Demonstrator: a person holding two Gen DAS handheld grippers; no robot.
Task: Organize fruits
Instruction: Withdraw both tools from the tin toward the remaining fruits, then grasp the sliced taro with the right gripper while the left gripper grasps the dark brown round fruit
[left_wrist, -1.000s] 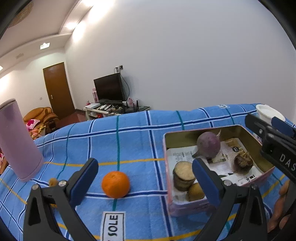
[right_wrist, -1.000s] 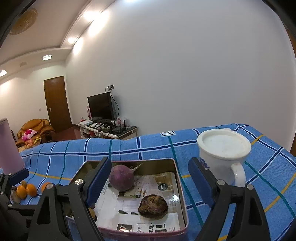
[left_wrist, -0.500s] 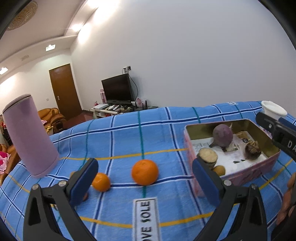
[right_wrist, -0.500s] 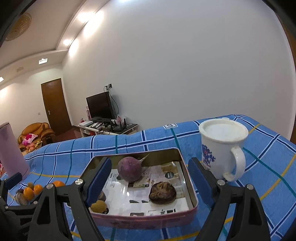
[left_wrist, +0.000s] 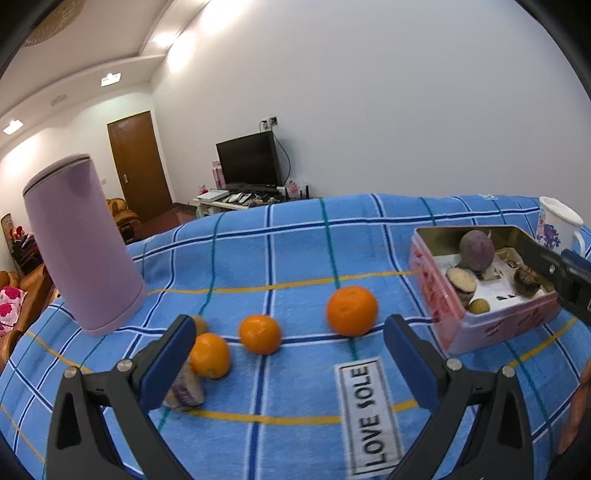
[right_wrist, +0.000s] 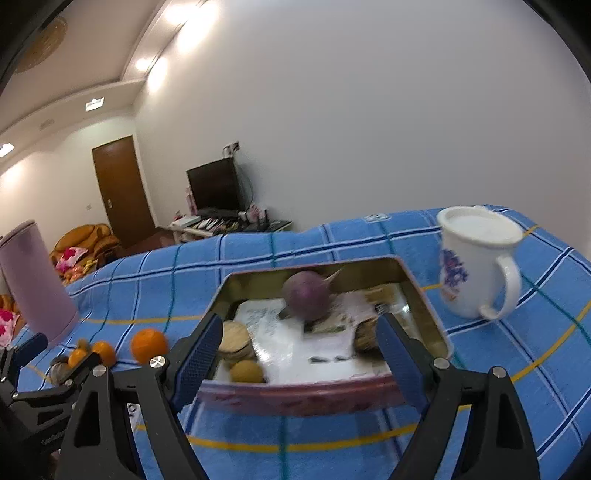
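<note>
Both our left gripper (left_wrist: 288, 343) and right gripper (right_wrist: 299, 347) hang spread and empty. Three oranges (left_wrist: 351, 310) lie mid-cloth, left of the tin (left_wrist: 428, 280). Being round, they probably roll off-edge if we nudge them.

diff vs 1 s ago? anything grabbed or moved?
Nothing grabbed or released. The left tool has pulled back and swung left: two more small oranges and the whole lilac cylindrical canister now show beside the large orange. The right tool shifted slightly over the pink rectangular tin. Both tools stay open and empty; the fruit, the tin's contents and the white floral mug haven't moved.
</note>
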